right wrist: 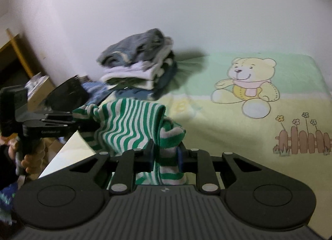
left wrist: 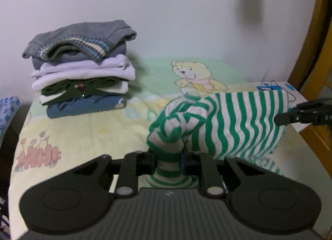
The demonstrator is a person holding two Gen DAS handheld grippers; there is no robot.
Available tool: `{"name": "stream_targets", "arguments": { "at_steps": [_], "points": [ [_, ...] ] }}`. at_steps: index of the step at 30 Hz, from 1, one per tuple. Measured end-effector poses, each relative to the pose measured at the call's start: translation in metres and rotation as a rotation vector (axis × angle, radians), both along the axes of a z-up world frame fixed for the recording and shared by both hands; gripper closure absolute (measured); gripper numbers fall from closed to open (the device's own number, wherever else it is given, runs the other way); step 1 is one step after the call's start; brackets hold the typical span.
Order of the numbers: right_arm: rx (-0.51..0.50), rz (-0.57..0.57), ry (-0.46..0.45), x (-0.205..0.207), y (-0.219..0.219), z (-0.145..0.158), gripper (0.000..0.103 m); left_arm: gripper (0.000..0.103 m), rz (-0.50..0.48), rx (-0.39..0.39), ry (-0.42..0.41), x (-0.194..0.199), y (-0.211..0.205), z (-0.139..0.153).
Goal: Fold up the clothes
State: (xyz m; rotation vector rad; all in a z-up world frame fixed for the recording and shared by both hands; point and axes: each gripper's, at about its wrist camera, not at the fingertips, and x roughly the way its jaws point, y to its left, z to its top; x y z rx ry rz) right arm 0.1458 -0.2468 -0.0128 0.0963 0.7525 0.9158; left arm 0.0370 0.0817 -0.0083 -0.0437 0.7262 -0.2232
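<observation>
A green and white striped garment (left wrist: 228,119) hangs stretched between my two grippers above the bed. My left gripper (left wrist: 168,161) is shut on one bunched end of the cloth. In the right wrist view my right gripper (right wrist: 166,156) is shut on the other end of the striped garment (right wrist: 128,125). The left gripper (right wrist: 83,125) shows there from the side at the left, a hand (right wrist: 31,161) on its handle. The right gripper (left wrist: 290,115) enters the left wrist view from the right edge, pinching the cloth.
A stack of folded clothes (left wrist: 83,69) stands at the far left of the bed (left wrist: 83,136), against the white wall; the same stack (right wrist: 141,69) shows in the right wrist view. The bed cover (right wrist: 228,125) has a bear print. Yellow wooden furniture (left wrist: 319,53) stands to the right.
</observation>
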Motion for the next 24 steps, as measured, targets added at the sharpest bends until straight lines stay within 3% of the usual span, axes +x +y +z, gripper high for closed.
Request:
{"name": "stream_targets", "arguments": {
  "at_steps": [5,9,13,19,22,24],
  "points": [
    [-0.053,0.102,-0.038,-0.039,-0.014,0.004,0.081,0.085,-0.037,0.03,0.024,-0.042,-0.005,0.0],
    [-0.138,0.164,-0.069,-0.063,-0.021,-0.001,0.082,0.088,-0.074,0.079,0.075,-0.073,-0.015,-0.018],
    [-0.239,0.228,-0.11,-0.085,-0.022,-0.015,0.084,0.088,-0.105,0.166,0.121,-0.093,-0.026,-0.043],
    [-0.381,0.294,-0.141,-0.111,-0.023,-0.043,0.09,0.089,-0.152,0.246,0.116,-0.12,-0.036,-0.068],
    [-0.441,0.316,-0.156,-0.123,-0.024,-0.055,0.091,0.086,-0.168,0.286,0.103,-0.128,-0.038,-0.061],
    [-0.398,0.264,-0.169,-0.124,-0.03,-0.04,0.09,0.08,-0.164,0.282,0.092,-0.13,-0.035,-0.047]
  ]
}}
